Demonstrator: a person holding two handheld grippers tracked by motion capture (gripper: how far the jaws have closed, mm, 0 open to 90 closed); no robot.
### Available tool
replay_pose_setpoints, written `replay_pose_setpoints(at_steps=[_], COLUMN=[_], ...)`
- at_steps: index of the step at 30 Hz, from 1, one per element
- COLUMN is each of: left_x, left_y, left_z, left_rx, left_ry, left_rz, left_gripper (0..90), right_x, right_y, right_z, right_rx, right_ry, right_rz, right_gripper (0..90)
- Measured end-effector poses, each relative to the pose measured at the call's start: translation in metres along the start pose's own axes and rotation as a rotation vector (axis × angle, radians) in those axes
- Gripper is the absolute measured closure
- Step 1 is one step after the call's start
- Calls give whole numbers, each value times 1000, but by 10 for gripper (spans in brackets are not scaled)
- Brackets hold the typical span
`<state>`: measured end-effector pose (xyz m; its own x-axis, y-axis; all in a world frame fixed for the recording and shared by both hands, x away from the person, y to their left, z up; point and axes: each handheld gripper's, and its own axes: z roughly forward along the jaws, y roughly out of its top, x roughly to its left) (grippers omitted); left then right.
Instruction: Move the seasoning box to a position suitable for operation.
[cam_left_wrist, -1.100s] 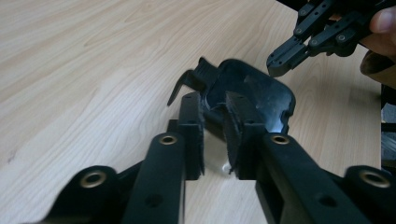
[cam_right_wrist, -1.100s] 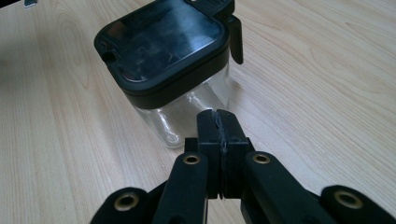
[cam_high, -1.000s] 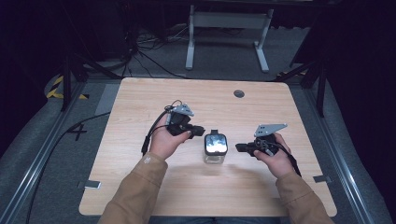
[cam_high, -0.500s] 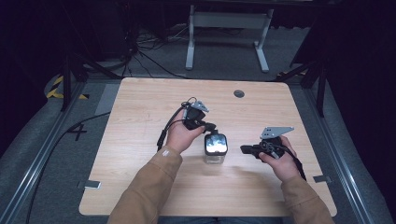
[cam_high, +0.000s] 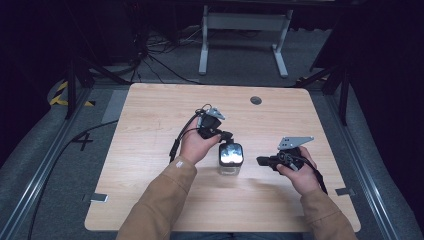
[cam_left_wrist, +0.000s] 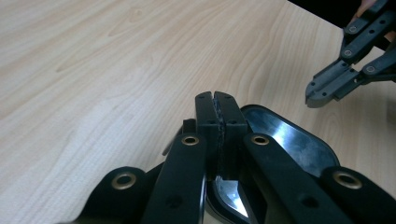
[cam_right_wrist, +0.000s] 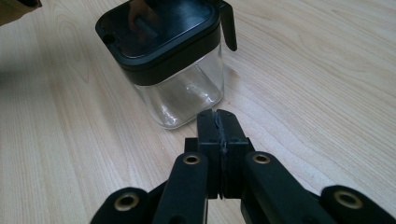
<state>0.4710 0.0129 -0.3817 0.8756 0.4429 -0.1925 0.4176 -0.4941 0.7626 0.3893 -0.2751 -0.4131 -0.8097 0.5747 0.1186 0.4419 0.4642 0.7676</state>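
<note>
The left gripper (cam_high: 226, 135), jaws pressed together with nothing between them, hovers just over the back edge of the jar (cam_high: 230, 160). The right gripper (cam_high: 260, 161), also closed and empty, lies level just beside the jar, pointing at its side. The jar stands upright mid-table (cam_high: 150, 125), its black lid (cam_right_wrist: 159, 29) facing up.
</note>
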Motion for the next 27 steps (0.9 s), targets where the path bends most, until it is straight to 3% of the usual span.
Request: replay_pose_setpoints(at_steps=[4, 7, 14, 27], left_x=[2, 2, -1, 2], left_y=[0, 0, 0, 2], left_z=[1, 3, 3, 4], left_rx=[27, 16, 24, 33], left_ry=[18, 12, 22, 8], left_rz=[-1, -6, 25, 3], left_gripper=[898, 899, 899, 899], right_x=[-1, -1, 1, 4], right_y=[0, -1, -1, 1], right_z=[0, 0, 0, 2], right_rx=[2, 3, 3, 5], right_ry=[2, 2, 3, 13], right_rz=[-1, -2, 0, -12], right_gripper=[900, 900, 900, 900])
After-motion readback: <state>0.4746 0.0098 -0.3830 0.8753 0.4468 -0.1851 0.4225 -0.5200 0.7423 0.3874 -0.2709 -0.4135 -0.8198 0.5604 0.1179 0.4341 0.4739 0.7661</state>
